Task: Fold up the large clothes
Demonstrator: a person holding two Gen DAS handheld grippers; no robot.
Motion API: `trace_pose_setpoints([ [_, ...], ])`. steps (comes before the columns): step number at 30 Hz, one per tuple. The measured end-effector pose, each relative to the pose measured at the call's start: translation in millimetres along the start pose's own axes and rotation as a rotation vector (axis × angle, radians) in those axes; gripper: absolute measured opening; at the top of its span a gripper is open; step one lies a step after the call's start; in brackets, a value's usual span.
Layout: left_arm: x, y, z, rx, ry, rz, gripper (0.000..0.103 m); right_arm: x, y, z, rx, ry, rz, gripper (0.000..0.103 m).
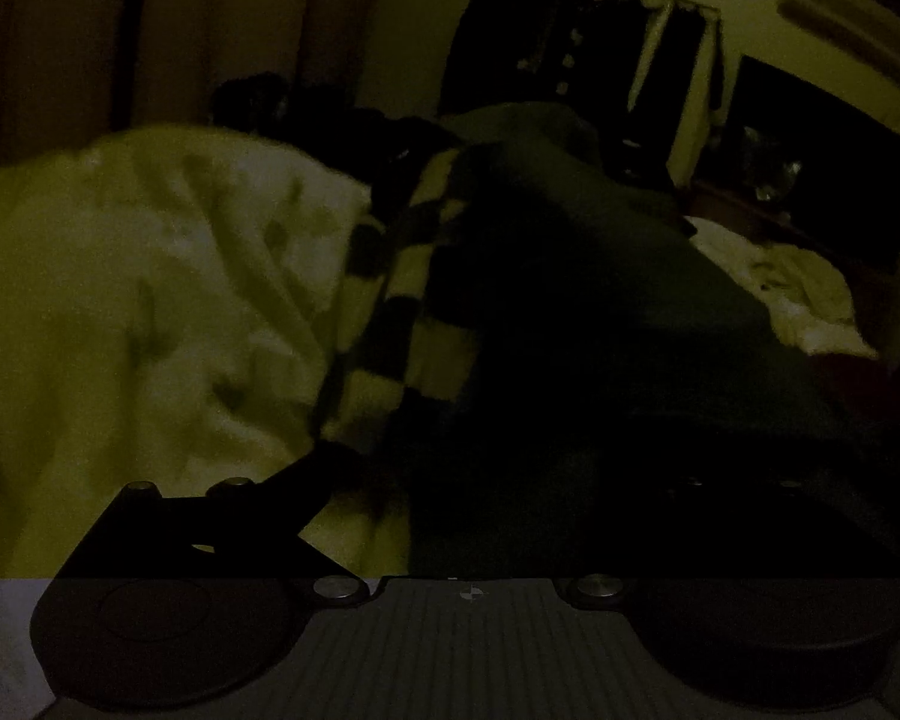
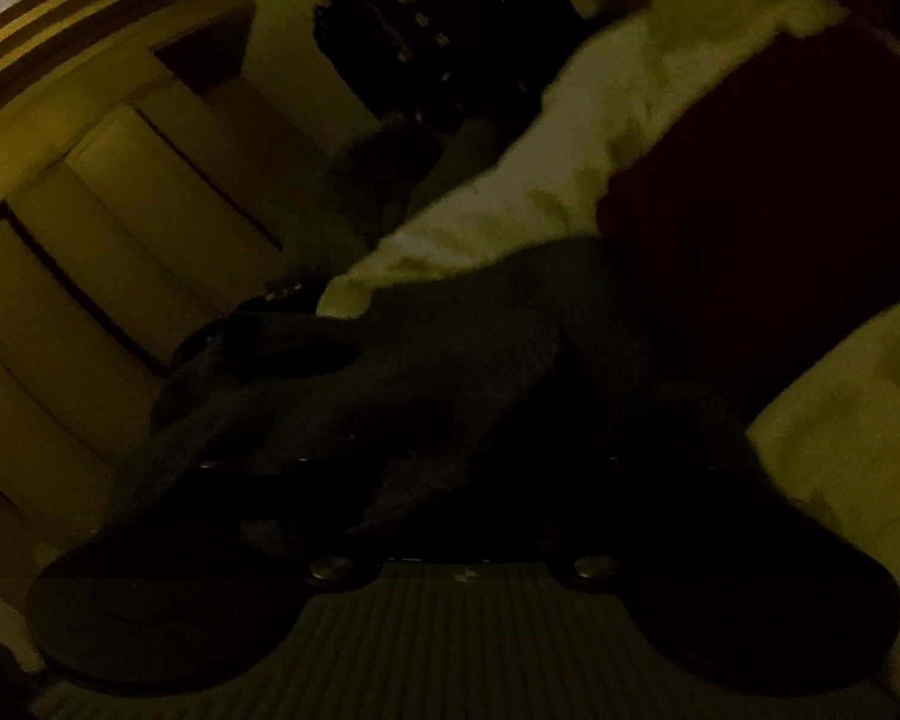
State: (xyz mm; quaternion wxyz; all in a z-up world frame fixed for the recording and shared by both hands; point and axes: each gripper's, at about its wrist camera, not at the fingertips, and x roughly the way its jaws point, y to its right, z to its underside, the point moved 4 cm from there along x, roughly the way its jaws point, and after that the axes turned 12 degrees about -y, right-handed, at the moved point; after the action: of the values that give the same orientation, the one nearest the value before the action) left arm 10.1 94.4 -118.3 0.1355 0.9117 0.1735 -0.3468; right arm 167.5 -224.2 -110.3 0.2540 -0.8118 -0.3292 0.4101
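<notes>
Lying across one pale bed [image 1: 120, 300], one dark garment [image 1: 570, 312]; both tongs' state indiscernible in gloom.

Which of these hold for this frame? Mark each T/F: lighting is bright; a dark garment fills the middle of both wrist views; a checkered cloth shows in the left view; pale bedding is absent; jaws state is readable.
1. Lighting is bright. False: both views are very dim.
2. A dark garment fills the middle of both wrist views. True.
3. A checkered cloth shows in the left view. True.
4. Pale bedding is absent. False: pale bedding lies beside the garment.
5. Jaws state is readable. False: too dark to tell.
</notes>
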Motion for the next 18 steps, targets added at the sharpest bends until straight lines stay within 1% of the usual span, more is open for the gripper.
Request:
trace_pose_setpoints([
  [2, -2.1, 8.4, 0.6, 0.07, 0.046, -0.05, 0.103, -3.6, -5.8, 1.2, -0.036, 0.015, 0.015, 0.077],
  [3, -4.0, 11.8, 0.7, 0.097, 0.075, -0.077, 0.103, -1.9, -7.4, 0.8, -0.046, 0.013, 0.025, 0.077],
  [5, -8.8, 13.3, 1.4, 0.104, 0.124, -0.098, 0.103, 0.5, -7.5, 1.3, -0.05, 0.01, 0.033, 0.077],
  [6, -11.3, 10.7, 0.5, 0.086, 0.14, -0.089, 0.103, 0.9, -6.9, 1.7, -0.052, 0.006, 0.033, 0.077],
  [9, -18.0, -6.0, -5.7, 0.015, 0.156, -0.036, 0.103, 1.3, -2.8, 1.1, -0.042, 0.004, 0.027, 0.077],
  [10, -19.5, -12.1, -7.0, 0.003, 0.16, -0.034, 0.103, 0.5, -1.1, 0.9, -0.034, 0.004, 0.021, 0.077],
  [12, -20.2, -24.6, -8.9, -0.009, 0.159, -0.044, 0.103, -0.5, 1.7, 0.7, -0.018, 0.0, 0.011, 0.077],
  [16, -8.6, -22.1, -2.0, 0.12, 0.084, -0.065, 0.103, 0.4, 3.8, 1.4, -0.009, -0.007, 0.009, 0.077],
  [18, -2.9, -15.3, 3.4, 0.16, 0.071, -0.045, 0.103, -0.5, 3.5, 2.0, -0.013, -0.01, 0.013, 0.077],
])
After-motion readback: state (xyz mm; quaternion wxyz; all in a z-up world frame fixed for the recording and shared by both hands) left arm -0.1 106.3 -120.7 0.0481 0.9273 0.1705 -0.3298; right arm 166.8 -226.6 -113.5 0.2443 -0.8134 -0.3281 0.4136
